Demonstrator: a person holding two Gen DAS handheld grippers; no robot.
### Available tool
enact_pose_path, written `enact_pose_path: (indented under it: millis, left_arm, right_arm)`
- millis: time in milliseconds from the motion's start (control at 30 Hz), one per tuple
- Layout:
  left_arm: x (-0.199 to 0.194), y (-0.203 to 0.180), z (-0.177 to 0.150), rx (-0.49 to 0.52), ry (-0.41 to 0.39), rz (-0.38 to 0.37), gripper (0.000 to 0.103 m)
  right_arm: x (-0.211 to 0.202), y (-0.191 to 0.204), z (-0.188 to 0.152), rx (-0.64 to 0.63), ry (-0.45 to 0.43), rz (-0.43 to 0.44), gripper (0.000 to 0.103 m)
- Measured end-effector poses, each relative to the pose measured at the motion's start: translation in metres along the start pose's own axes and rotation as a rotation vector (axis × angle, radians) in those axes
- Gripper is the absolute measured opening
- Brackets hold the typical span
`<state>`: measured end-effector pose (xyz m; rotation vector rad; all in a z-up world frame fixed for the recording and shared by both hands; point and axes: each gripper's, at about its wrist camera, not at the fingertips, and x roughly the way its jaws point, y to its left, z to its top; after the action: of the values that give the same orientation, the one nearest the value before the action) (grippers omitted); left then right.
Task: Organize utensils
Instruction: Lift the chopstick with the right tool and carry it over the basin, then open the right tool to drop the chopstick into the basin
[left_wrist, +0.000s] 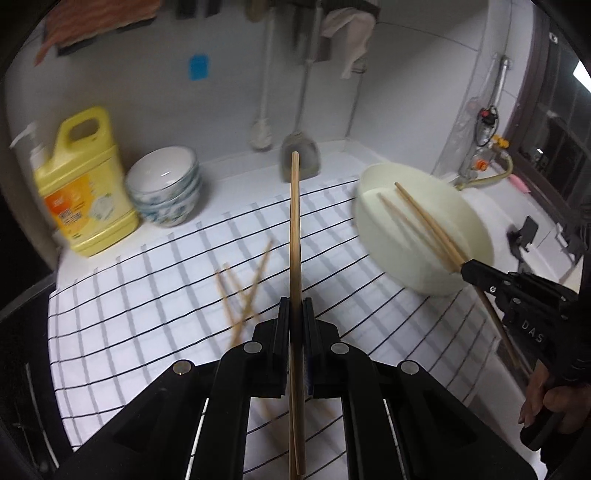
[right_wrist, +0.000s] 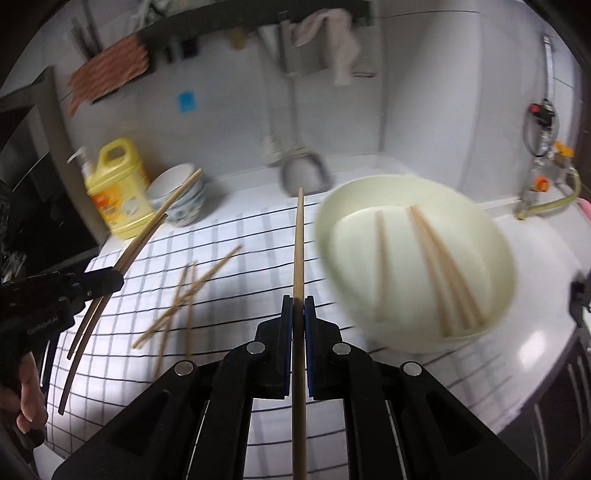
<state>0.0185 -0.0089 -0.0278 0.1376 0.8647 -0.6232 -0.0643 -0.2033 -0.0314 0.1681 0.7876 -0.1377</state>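
Note:
My left gripper (left_wrist: 295, 306) is shut on a pair of wooden chopsticks (left_wrist: 294, 221) that point away over the checked cloth (left_wrist: 147, 314). In the right wrist view that left gripper (right_wrist: 118, 278) shows at the left, its chopsticks (right_wrist: 162, 218) slanting up. My right gripper (right_wrist: 299, 302) is shut on a chopstick (right_wrist: 298, 243). In the left wrist view the right gripper (left_wrist: 465, 267) hangs by the near rim of a cream bowl (left_wrist: 417, 273). The bowl (right_wrist: 332, 210) has chopsticks (right_wrist: 443, 273) in it. Several loose chopsticks (right_wrist: 184, 295) lie crossed on the cloth (left_wrist: 243, 291).
A yellow detergent jug (left_wrist: 85, 184) and stacked patterned bowls (left_wrist: 166, 184) stand at the back left by the wall. A spatula (left_wrist: 299, 158) hangs down to the counter at the back. Valves and a hose (right_wrist: 546, 192) are at the right. A hand (left_wrist: 546, 406) grips the right handle.

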Motion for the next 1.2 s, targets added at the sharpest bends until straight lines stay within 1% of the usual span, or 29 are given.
enact_pose_path:
  millis: [100, 167, 233, 333, 467, 600, 667, 900, 1067, 1200]
  left_arm:
    - [0.013, -0.032, 0.021, 0.013, -0.01, -0.062, 0.007]
    - [0.023, -0.05, 0.032, 0.012, -0.011, -0.091, 0.007]
    - [0.038, -0.072, 0.045, 0.016, -0.002, -0.093, 0.007]
    - [0.062, -0.105, 0.063, 0.013, 0.023, -0.129, 0.007]
    - [0.089, -0.132, 0.08, 0.005, 0.05, -0.139, 0.007]
    - [0.124, -0.148, 0.092, -0.025, 0.1, -0.12, 0.007]
    - [0.137, -0.152, 0.094, -0.04, 0.123, -0.124, 0.007]
    - [0.183, -0.162, 0.1, -0.068, 0.189, -0.09, 0.007]
    - [0.207, -0.162, 0.095, -0.098, 0.236, -0.053, 0.007]
    - [0.216, -0.163, 0.096, -0.1, 0.248, -0.033, 0.007]
  right_arm:
    - [-0.005, -0.035, 0.01, 0.011, 0.001, -0.029, 0.006]
    - [-0.003, -0.056, 0.015, 0.011, -0.001, -0.033, 0.006]
    - [0.003, -0.078, 0.02, 0.014, 0.015, -0.039, 0.006]
    - [0.012, -0.113, 0.028, 0.046, 0.023, -0.029, 0.006]
    - [0.031, -0.146, 0.038, 0.069, 0.051, -0.008, 0.006]
    - [0.051, -0.165, 0.047, 0.078, 0.074, 0.011, 0.006]
    - [0.064, -0.174, 0.05, 0.091, 0.093, 0.019, 0.006]
    - [0.096, -0.194, 0.058, 0.116, 0.131, 0.051, 0.006]
    - [0.11, -0.204, 0.06, 0.128, 0.159, 0.049, 0.006]
    - [0.118, -0.21, 0.06, 0.139, 0.169, 0.057, 0.006]
